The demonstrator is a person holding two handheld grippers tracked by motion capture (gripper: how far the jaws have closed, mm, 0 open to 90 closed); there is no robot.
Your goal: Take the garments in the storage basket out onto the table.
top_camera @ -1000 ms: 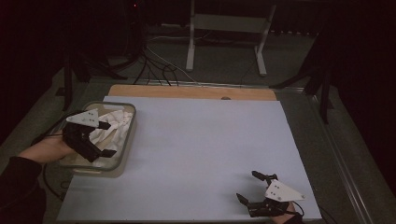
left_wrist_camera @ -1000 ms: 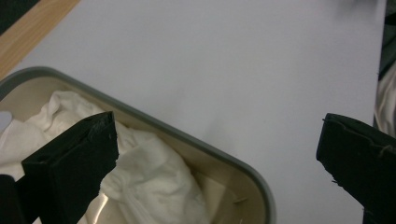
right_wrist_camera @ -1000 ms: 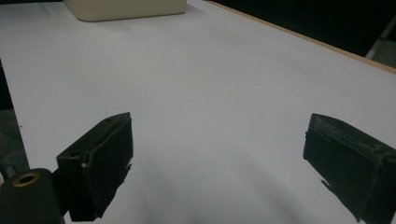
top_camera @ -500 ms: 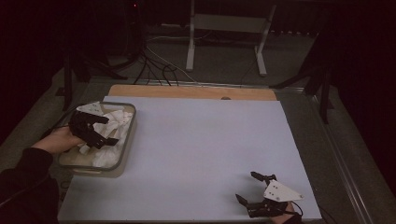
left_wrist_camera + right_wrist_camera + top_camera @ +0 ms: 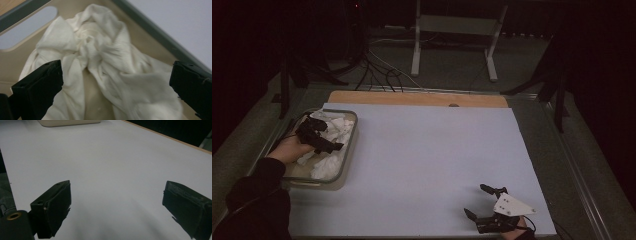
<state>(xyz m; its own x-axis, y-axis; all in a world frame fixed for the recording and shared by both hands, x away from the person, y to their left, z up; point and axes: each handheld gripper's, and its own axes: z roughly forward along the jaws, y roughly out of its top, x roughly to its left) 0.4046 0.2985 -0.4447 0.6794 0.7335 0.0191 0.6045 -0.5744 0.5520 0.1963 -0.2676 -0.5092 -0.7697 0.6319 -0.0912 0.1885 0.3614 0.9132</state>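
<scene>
A dim room: grey floor [image 5: 257,135], tangled cables [image 5: 377,70], and a white metal stand [image 5: 452,30] behind the table [image 5: 422,150].

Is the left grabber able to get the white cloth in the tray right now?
Probably yes. The left gripper is open just above the white cloth in the tray, with nothing between its jaws and the cloth.

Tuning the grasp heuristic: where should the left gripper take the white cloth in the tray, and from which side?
Probably the raised twisted ridge at the middle of the white cloth, taken from above. It stands up bunched and narrow, so the open left gripper, already straddling it, could close across it. The flat edges lie against the tray floor and offer less to pinch.
</scene>
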